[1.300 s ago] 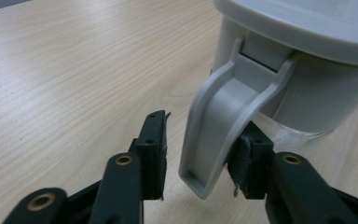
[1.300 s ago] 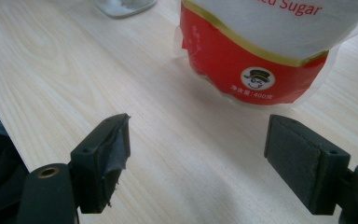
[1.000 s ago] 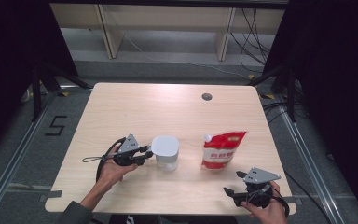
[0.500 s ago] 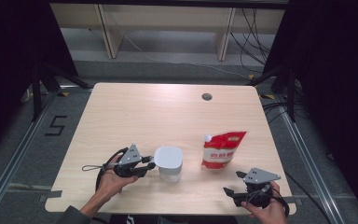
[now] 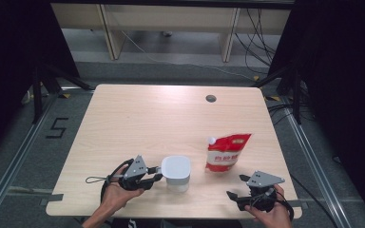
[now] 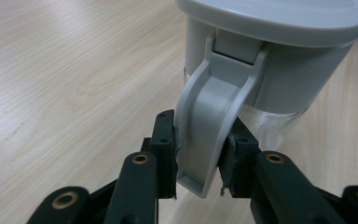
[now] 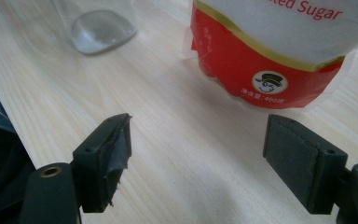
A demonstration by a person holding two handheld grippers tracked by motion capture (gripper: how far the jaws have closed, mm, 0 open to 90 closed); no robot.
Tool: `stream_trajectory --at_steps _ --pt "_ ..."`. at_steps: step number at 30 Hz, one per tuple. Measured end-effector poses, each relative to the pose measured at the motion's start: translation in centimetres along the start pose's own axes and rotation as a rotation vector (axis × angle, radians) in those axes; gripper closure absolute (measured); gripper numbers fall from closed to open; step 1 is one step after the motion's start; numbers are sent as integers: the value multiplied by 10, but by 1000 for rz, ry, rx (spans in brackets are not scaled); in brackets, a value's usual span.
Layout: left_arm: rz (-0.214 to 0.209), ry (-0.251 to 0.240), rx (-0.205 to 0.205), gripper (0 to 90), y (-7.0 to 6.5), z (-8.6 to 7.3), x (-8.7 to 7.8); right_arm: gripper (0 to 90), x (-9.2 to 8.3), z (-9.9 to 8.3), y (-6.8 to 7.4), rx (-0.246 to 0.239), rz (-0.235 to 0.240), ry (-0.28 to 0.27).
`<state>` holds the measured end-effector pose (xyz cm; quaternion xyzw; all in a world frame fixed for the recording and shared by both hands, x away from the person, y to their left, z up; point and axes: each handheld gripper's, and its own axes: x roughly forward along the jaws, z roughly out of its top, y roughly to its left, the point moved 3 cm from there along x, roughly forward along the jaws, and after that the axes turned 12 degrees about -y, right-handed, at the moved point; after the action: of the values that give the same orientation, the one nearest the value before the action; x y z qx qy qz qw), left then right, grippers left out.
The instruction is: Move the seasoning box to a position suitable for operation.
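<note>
left gripper view: the two black jaws are closed on the grey handle of a container, one pad pressed to each side of the handle's loop. the handle hangs from a hinge just under the container's grey lid, and below the grey band the body looks clear. it stands on the light wood table.

right gripper view: the jaws stand wide apart with nothing between them, just bare wood. beyond them is a red and white sugar pouch, near but not touching, and further off to the left is the clear base of the container.

high view: the left gripper sits at the near left part of the table, held in the person's left hand, its tips at the left side of the white-lidded container. the sugar pouch stands just to the right of the container, apart from it. the right gripper is at the near right edge in the right hand, in front of the pouch and well apart from the container.
</note>
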<state>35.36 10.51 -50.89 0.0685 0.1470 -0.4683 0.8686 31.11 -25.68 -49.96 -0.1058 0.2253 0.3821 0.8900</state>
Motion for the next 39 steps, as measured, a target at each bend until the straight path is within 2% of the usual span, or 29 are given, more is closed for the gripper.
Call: stream_trajectory --at_steps 3,4,5,6,9,10,11,13,14,17,18,20,21,23,24,25,26,27,29,30,33,35,39 --pt "-7 6 6 695 -2 1 1 245 0 0 -1 -17 3 0" --pt "-33 10 -17 686 -3 1 1 245 0 1 0 -17 8 -1" --pt "-40 14 -14 683 -1 1 0 245 0 1 0 -17 7 0" --pt "-42 2 -19 679 -1 0 1 245 0 1 0 -19 5 -2" --pt "-44 13 -15 655 -1 0 -1 245 1 1 0 -16 16 0" --pt "-8 3 -17 516 0 2 -5 246 0 1 1 -21 18 -4" --pt "-8 3 -17 491 0 2 -5 246 1 1 1 -23 23 -7" --pt "22 -24 -18 427 1 6 -16 246 1 2 1 -24 15 -11" --pt "22 -24 -18 401 1 6 -16 246 1 2 1 -24 15 -11" --pt "37 -47 -2 354 -2 9 -30 248 1 1 1 -23 28 -7" --pt "45 -55 -29 340 -5 10 -33 248 2 1 1 -22 27 -7" --pt "35 -66 -22 335 -8 12 -38 248 1 1 2 -13 27 -5" --pt "43 -63 -48 333 -10 12 -41 249 1 1 1 -22 32 -7" --pt "38 -61 -35 323 -10 14 -44 249 1 1 1 -26 32 -9" --pt "46 -69 -63 314 -12 14 -45 250 1 1 1 -22 33 -9" --pt "41 -72 -62 306 -12 15 -46 249 1 1 1 -23 33 -9" --pt "50 -72 -98 296 -14 16 -47 250 1 1 1 -20 31 -8" --pt "49 -74 -105 289 -15 16 -48 250 1 1 1 -23 33 -10" --pt "40 -76 -95 288 -16 17 -48 251 1 1 1 -25 33 -10" --pt "39 -82 -118 287 -19 18 -48 251 2 1 1 -26 33 -9" --pt "38 -70 -117 282 -20 19 -49 252 1 1 2 -24 24 -5" --pt "38 -79 -135 280 -21 19 -49 251 1 1 2 -23 24 -5" --pt "43 -71 -128 280 -20 20 -51 251 1 1 1 -20 19 -7"
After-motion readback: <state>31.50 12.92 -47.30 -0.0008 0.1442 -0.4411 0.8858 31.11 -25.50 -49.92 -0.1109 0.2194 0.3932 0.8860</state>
